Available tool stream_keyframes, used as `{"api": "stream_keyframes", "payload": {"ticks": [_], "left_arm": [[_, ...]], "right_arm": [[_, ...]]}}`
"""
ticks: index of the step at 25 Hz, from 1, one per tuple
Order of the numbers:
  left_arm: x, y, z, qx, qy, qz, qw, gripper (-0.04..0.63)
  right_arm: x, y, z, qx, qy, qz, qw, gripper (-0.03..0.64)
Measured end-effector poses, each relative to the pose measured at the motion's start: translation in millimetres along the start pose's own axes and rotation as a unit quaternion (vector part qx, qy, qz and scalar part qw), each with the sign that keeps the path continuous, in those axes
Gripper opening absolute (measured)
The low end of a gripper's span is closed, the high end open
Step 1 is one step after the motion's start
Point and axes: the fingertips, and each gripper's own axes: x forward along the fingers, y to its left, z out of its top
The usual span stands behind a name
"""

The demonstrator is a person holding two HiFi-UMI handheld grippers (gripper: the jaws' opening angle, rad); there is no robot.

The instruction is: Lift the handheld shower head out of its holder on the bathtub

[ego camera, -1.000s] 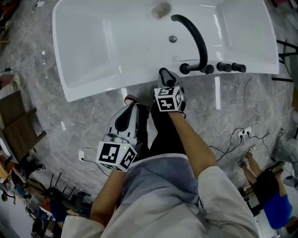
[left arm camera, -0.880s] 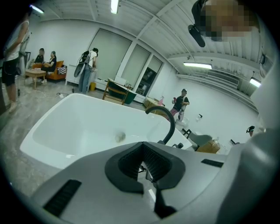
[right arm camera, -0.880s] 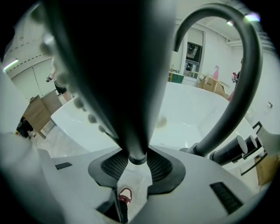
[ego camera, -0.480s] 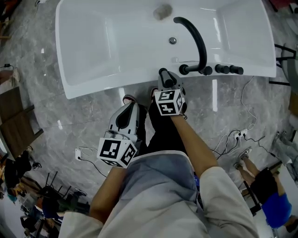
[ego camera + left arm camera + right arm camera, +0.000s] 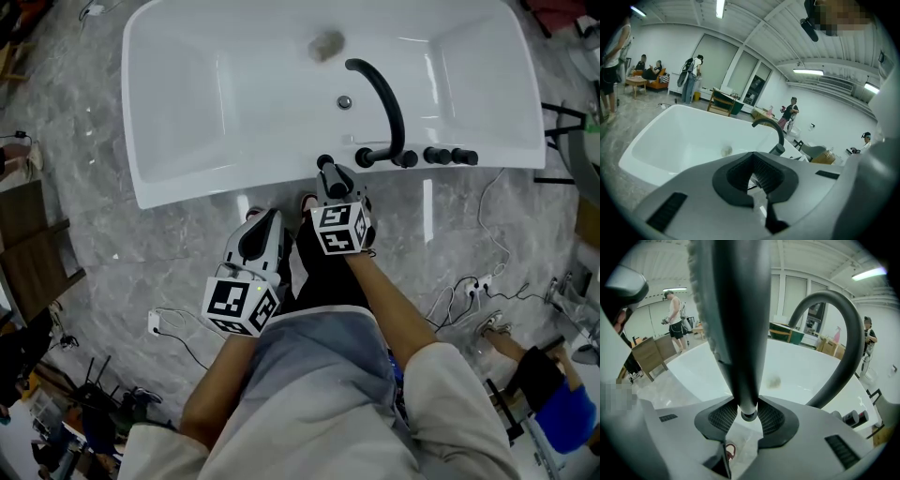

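Note:
A white bathtub (image 5: 187, 192) lies across the top of the head view, with a black arched faucet spout (image 5: 380, 89) on its near rim. My right gripper (image 5: 333, 183) is shut on the black handle of the handheld shower head (image 5: 328, 169) just at that rim. In the right gripper view the dark handle (image 5: 740, 333) rises straight up from between the pads of the right gripper (image 5: 748, 416), and its bottom end hangs free. My left gripper (image 5: 267, 220) hovers over the floor beside the tub, shut and empty. It also shows as the left gripper (image 5: 757, 180).
Black knobs (image 5: 445, 156) sit in a row on the rim right of the spout. White cables (image 5: 478, 272) trail over the grey marble floor at the right. Wooden furniture (image 5: 28, 253) stands at the left. Several people stand far back in the room (image 5: 691, 77).
My right gripper has risen a little with the shower head still in it. The left gripper has stayed where it was.

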Motion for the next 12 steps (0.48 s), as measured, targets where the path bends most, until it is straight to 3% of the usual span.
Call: {"api": "stream_keyframes", "payload": {"ticks": [12], "left_arm": [[6.3, -11.6, 15.9, 0.002, -0.015, 0.0, 0.9999, 0.003]], "right_arm": [[-30.6, -2.0, 25.4, -0.008, -0.024, 0.01, 1.0, 0.144]]}}
